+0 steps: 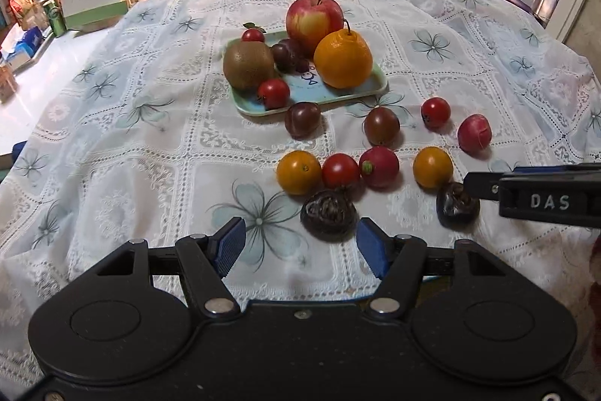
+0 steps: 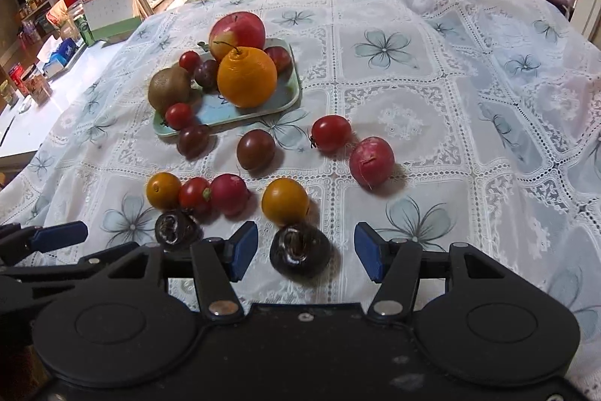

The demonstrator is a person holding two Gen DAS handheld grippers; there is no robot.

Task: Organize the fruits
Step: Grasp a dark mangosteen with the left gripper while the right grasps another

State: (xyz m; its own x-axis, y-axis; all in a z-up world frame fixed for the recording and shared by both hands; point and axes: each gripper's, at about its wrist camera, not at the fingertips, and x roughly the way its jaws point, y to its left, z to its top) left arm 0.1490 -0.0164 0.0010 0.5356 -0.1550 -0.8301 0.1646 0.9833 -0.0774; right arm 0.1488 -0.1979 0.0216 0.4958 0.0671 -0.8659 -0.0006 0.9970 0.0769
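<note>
**Fruit on the tray, small pieces loose on the cloth**

The pale green tray (image 1: pixel 370 92) sits toward the far middle of the tablecloth (image 1: pixel 112 153). On it are a red-yellow apple (image 1: pixel 313 19) at the far edge, an orange (image 1: pixel 342 59) at the right, a kiwi (image 1: pixel 248 65) at the left, dark grapes (image 1: pixel 285 52) between them and a red cherry tomato (image 1: pixel 273 93) at the near edge. Loose on the cloth near the tray's near edge lie dark, red and yellow tomatoes and two pink radishes. Nearest the grippers are two dark water chestnuts, the left water chestnut (image 1: pixel 328 215) and the right water chestnut (image 2: pixel 300 250). The left gripper (image 1: pixel 300 245) has its fingers apart and empty, the left chestnut just ahead between them. The right gripper (image 2: pixel 306 250) is also spread, with the right chestnut between its blue pads (image 2: pixel 243 248), touching neither.
</note>
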